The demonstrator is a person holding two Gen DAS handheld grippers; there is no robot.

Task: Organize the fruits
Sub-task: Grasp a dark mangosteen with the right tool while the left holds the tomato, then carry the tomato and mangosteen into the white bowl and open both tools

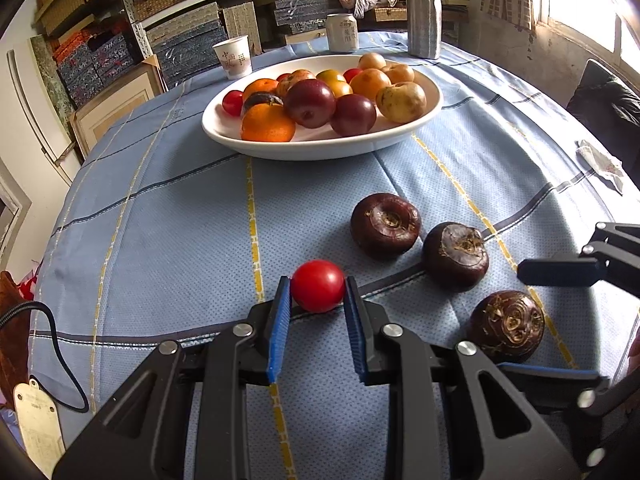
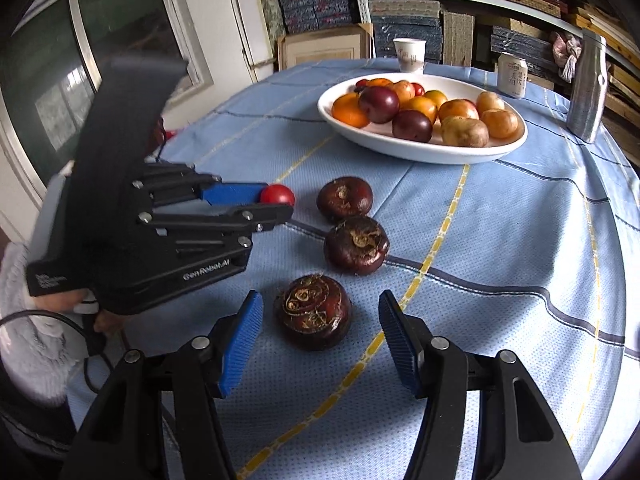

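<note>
My left gripper [image 1: 317,288] is shut on a small red tomato [image 1: 317,285], its blue pads against both sides, low over the blue tablecloth; the tomato also shows in the right wrist view [image 2: 277,195]. Three dark brown water chestnuts lie in a row to its right: far [image 1: 385,225], middle [image 1: 455,256], near [image 1: 506,325]. My right gripper [image 2: 320,312] is open, its jaws on either side of the near chestnut [image 2: 313,310] without touching it. A white bowl [image 1: 320,148] full of oranges, plums and other fruit stands further back.
A paper cup [image 1: 233,56], a drink can [image 1: 342,33] and a silver bottle [image 1: 423,14] stand behind the bowl. A crumpled tissue [image 1: 602,164] lies at the table's right edge. Stacked boxes and shelves fill the background. A cable [image 1: 60,360] hangs at the left.
</note>
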